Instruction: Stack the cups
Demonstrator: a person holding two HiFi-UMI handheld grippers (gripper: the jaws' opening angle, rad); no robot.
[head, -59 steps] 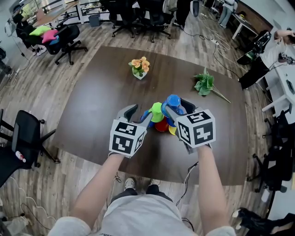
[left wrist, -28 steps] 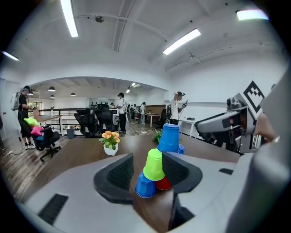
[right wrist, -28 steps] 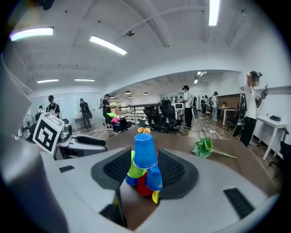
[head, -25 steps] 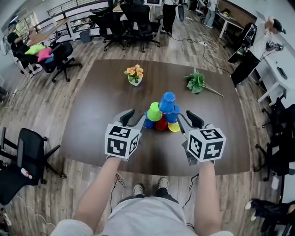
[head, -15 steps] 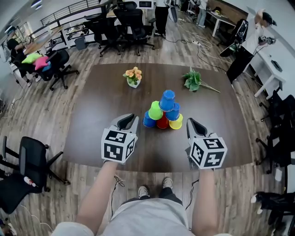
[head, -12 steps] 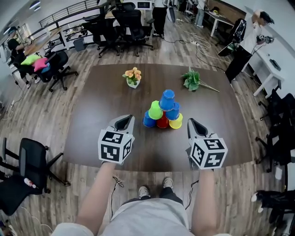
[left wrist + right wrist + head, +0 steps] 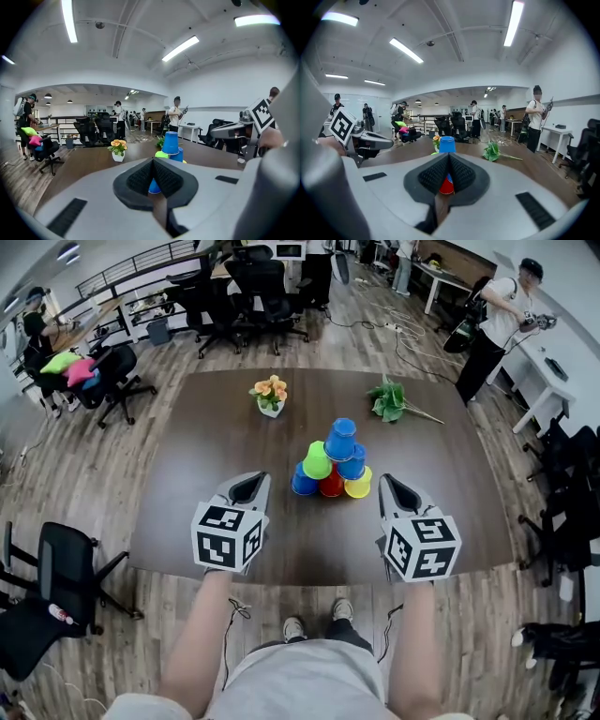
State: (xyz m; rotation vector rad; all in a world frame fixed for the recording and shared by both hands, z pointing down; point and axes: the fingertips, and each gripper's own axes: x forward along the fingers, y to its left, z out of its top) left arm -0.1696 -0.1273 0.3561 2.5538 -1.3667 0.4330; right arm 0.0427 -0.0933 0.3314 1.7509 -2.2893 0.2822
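Note:
A pyramid of cups (image 7: 330, 468) stands upside down in the middle of the brown table (image 7: 187, 465): blue (image 7: 303, 484), red (image 7: 329, 487) and yellow (image 7: 357, 487) below, green (image 7: 317, 463) and blue (image 7: 353, 465) above, and a blue cup (image 7: 341, 440) on top. My left gripper (image 7: 249, 487) hovers near the front edge, left of the pyramid. Its jaws have just been closing and now meet with nothing between them. My right gripper (image 7: 393, 491) hovers right of the pyramid, shut and empty. Neither gripper touches a cup. The left gripper view shows the top blue cup (image 7: 171, 142) beyond the shut jaws, and the right gripper view shows it (image 7: 447, 144) too.
A small pot of orange flowers (image 7: 270, 396) and a green leafy sprig (image 7: 392, 401) lie on the far half of the table. Office chairs (image 7: 56, 563) ring the table. A person (image 7: 497, 315) stands at the far right by a desk.
Both grippers have drawn back from the cup pyramid toward the table's near edge, and their jaws have gone from open to shut. The cups have not moved.

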